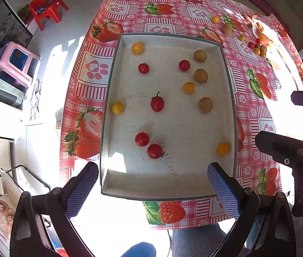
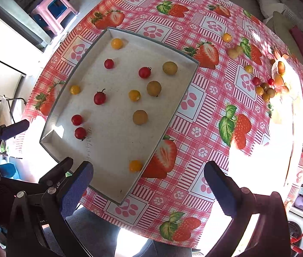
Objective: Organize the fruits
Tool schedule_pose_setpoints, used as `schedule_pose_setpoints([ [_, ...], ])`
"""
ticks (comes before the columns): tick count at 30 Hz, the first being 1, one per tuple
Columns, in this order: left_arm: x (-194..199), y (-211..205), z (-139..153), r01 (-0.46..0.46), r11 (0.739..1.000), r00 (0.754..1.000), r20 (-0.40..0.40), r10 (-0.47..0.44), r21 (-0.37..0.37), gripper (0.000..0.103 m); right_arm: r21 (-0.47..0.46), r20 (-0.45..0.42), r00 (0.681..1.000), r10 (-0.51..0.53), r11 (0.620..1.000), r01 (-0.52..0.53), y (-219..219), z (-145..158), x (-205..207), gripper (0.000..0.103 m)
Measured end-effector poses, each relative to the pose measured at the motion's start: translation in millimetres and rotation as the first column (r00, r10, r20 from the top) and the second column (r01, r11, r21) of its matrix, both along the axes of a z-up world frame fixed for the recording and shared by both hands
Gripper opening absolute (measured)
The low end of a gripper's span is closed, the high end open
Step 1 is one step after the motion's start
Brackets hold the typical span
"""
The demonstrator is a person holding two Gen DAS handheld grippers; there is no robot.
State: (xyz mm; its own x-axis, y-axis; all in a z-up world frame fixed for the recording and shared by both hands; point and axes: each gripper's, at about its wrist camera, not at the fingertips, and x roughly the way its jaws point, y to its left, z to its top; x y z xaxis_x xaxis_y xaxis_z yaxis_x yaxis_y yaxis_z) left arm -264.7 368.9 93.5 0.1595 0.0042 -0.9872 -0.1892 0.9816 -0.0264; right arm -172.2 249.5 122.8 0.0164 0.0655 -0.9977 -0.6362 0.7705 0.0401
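A shallow white tray (image 1: 172, 184) (image 2: 108, 184) lies on the strawberry tablecloth and holds several red, yellow and greenish-brown small fruits, such as a red one (image 1: 157, 103) (image 2: 99, 98) near its middle. More small fruits (image 1: 256, 47) (image 2: 264, 87) lie loose on the cloth at the far right. My left gripper (image 1: 152, 189) is open and empty above the tray's near edge. My right gripper (image 2: 148, 185) is open and empty above the tray's near right corner; it also shows at the right in the left wrist view (image 1: 284, 147).
The pink checked tablecloth (image 2: 205, 117) covers the table. A pink stool (image 1: 16, 64) and a red chair (image 1: 46, 8) stand on the floor to the left. A pale bag or dish with fruit (image 2: 280, 75) sits at the far right in bright sun.
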Motion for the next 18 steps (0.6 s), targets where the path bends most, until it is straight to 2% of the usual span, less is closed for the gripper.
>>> schedule_pose_setpoints([
  [5,4,-5,12,0.051,0.998,0.998,0.025,-0.052,0.040,0.102,-0.005,0.024,1.000,-0.006,1.000,0.006,-3,13,3,0.103],
  [10,9,-8,20,0.102,0.994,0.995,0.017,-0.103,0.041,0.102,-0.014,0.055,0.998,-0.005,1.000,0.006,-6,23,4,0.103],
  [12,10,-9,23,0.107,0.994,0.994,0.019,-0.107,0.032,0.102,-0.014,0.063,0.998,-0.005,1.000,0.006,-7,26,5,0.103],
  [18,11,-17,27,0.130,0.988,0.991,0.029,-0.133,0.083,0.102,-0.021,0.079,0.997,-0.005,1.000,0.006,-7,31,8,0.103],
])
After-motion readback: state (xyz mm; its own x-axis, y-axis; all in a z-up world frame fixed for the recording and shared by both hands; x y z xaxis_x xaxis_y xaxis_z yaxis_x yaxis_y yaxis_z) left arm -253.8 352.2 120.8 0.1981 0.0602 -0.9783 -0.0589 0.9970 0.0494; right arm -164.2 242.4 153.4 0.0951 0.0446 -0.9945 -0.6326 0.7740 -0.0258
